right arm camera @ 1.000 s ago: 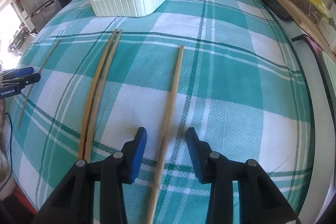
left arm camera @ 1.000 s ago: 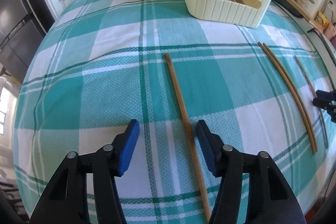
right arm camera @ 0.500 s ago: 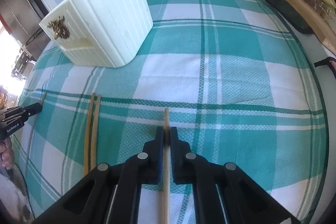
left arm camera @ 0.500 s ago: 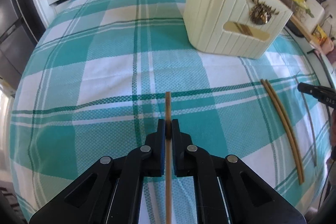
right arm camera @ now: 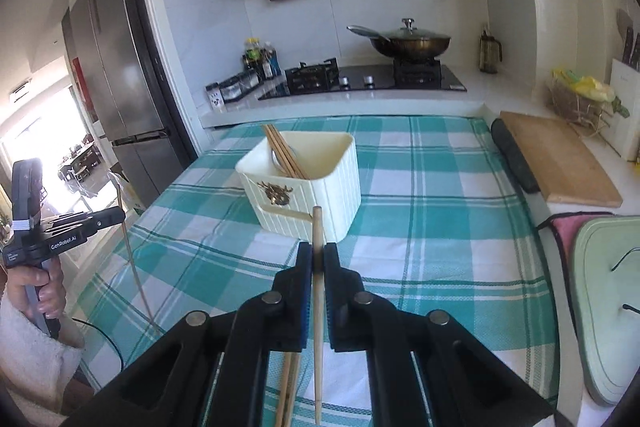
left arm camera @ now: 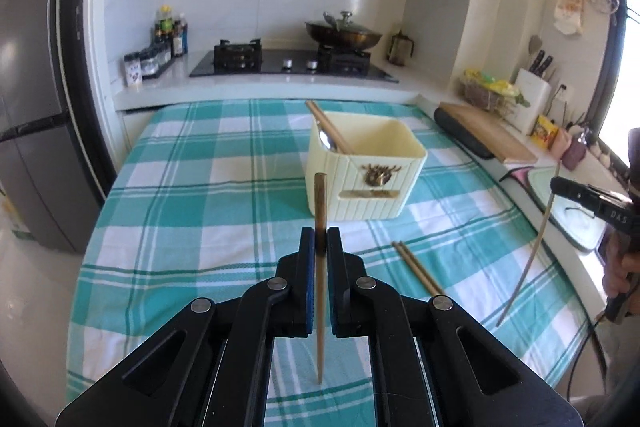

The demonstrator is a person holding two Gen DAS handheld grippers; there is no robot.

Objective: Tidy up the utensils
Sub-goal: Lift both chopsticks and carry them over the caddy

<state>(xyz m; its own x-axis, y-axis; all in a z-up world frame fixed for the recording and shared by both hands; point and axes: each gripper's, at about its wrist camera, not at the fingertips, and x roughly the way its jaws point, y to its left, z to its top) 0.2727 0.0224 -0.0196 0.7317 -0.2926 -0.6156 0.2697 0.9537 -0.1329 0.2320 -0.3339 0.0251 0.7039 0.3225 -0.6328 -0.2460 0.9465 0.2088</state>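
Observation:
My left gripper (left arm camera: 320, 239) is shut on a wooden chopstick (left arm camera: 320, 203), held off the checked tablecloth (left arm camera: 192, 211) with its top end sticking up past the pads. My right gripper (right arm camera: 317, 255) is shut on a second chopstick (right arm camera: 317, 227) in the same way. Beyond both stands the cream ribbed holder (left arm camera: 360, 183), (right arm camera: 308, 187), with chopsticks (right arm camera: 284, 151) and a spoon (left arm camera: 326, 141) leaning inside. A pair of chopsticks (left arm camera: 416, 267), (right arm camera: 289, 383) lies on the cloth between the two grippers. Each view shows the other gripper at its edge, with its stick hanging down.
Behind the table runs a counter with a gas stove (left arm camera: 292, 61), a lidded wok (right arm camera: 410, 43) and spice jars (left arm camera: 150, 65). A wooden cutting board (right arm camera: 560, 163) and a pale green tray (right arm camera: 608, 307) sit at the right. A fridge (right arm camera: 116, 75) stands at the left.
Both grippers closed on the chopsticks that lay between their jaws, then rose with them. The sticks have left the cloth and both views now tilt up toward the kitchen.

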